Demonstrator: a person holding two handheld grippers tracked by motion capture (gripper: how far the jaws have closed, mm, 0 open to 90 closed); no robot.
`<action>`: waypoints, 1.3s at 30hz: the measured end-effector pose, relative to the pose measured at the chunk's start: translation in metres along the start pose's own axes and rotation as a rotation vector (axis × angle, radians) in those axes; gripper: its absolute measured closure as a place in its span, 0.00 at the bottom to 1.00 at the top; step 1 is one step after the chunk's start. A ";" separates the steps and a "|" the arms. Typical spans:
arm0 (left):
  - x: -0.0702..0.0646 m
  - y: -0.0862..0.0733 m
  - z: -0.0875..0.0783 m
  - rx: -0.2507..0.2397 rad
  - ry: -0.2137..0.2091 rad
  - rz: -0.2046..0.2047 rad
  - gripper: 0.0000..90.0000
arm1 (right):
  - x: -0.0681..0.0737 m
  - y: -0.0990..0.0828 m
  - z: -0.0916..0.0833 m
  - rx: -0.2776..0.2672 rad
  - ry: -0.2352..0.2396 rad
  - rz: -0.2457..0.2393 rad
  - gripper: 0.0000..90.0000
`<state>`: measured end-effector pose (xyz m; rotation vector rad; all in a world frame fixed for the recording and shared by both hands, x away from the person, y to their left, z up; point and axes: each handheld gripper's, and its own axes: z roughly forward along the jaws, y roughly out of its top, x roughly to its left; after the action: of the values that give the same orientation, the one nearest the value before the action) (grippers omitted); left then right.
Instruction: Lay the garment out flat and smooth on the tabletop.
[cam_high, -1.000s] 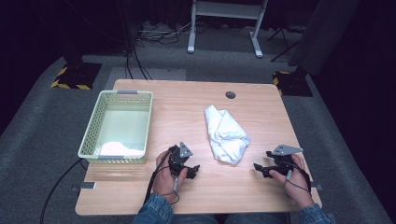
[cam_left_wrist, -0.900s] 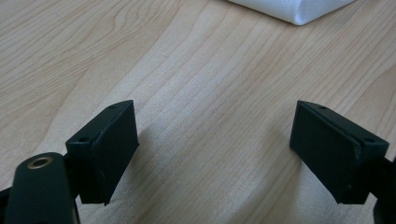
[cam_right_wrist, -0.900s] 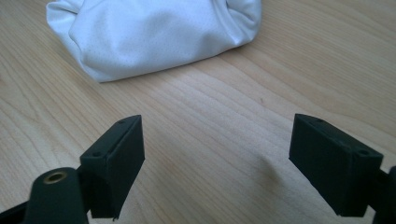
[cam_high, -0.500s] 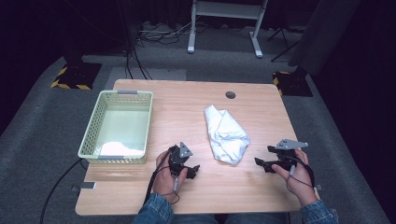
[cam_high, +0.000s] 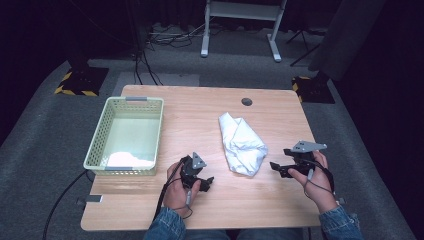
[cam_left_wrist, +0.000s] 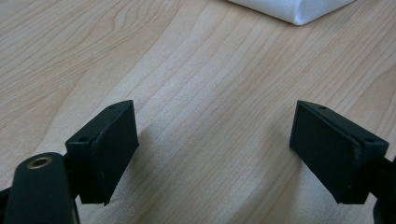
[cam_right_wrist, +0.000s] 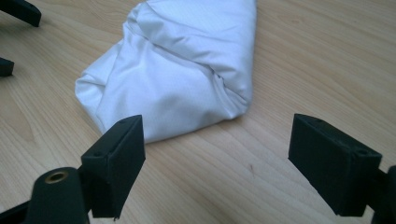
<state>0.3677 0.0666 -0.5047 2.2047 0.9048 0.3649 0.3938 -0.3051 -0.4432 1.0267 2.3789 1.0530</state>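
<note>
A crumpled white cloth (cam_high: 242, 143) lies on the wooden table (cam_high: 200, 115), right of centre. My left gripper (cam_high: 207, 182) rests low near the front edge, left of the cloth, open with bare wood between its jaws; a corner of the cloth (cam_left_wrist: 299, 10) shows at the top of the left gripper view. My right gripper (cam_high: 278, 168) hovers just right of the cloth, open and pointing at it. In the right gripper view the cloth (cam_right_wrist: 187, 65) lies a short way beyond the spread jaws, which hold nothing.
A pale green mesh basket (cam_high: 100, 135) stands at the table's left with something white (cam_high: 127, 159) in its near end. A round grommet hole (cam_high: 246, 101) sits near the far edge. Beyond the table are grey floor, cables and a white stand.
My right gripper has lifted slightly and shifted a little to the right and forward. The left gripper and the cloth have stayed put.
</note>
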 end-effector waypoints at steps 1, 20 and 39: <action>0.000 0.000 0.000 0.000 0.000 0.000 0.16 | 0.001 0.002 0.001 0.001 0.005 -0.007 0.21; 0.000 0.000 0.000 0.001 -0.002 0.001 0.16 | 0.011 0.046 0.022 0.007 0.032 -0.114 0.23; 0.000 0.000 0.000 0.001 -0.003 0.000 0.16 | 0.020 0.077 0.055 0.004 0.074 -0.130 0.23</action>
<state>0.3678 0.0668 -0.5047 2.2060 0.9035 0.3609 0.4478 -0.2272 -0.4230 0.8350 2.4701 1.0564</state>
